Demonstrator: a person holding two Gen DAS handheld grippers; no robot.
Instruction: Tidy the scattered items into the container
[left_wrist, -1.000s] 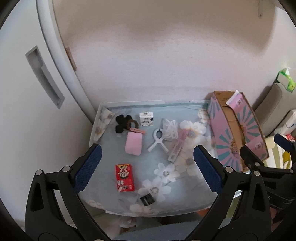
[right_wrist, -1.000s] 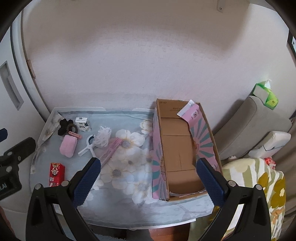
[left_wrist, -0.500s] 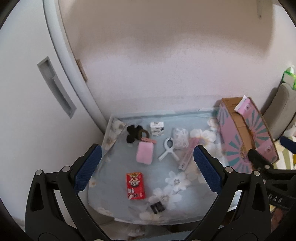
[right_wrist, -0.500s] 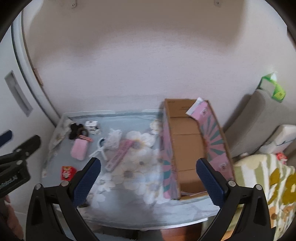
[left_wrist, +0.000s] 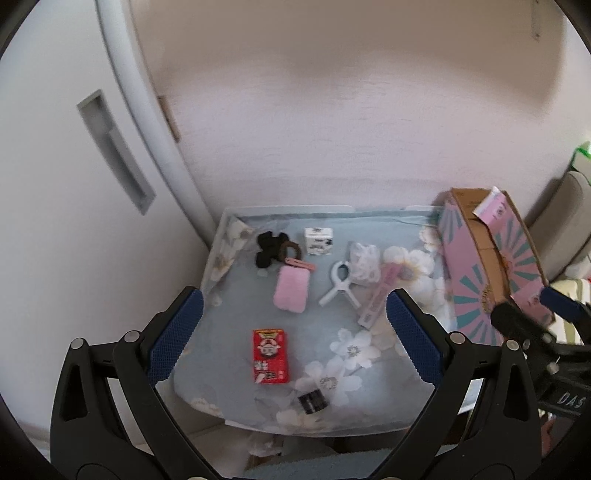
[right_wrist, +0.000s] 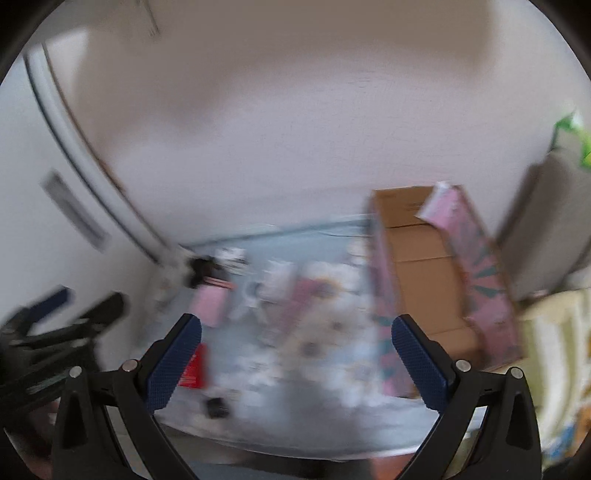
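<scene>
White walls frame a floral-clothed surface; "DAS" reads on the right hand-held gripper, both hand-held grippers wide open, empty.

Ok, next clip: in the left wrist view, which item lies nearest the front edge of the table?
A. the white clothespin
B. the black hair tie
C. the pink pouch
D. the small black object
D: the small black object sits lowest on the floral cloth, nearer the front edge than the red box, while the white clothespin, pink pouch and black hair tie lie further back.
</scene>
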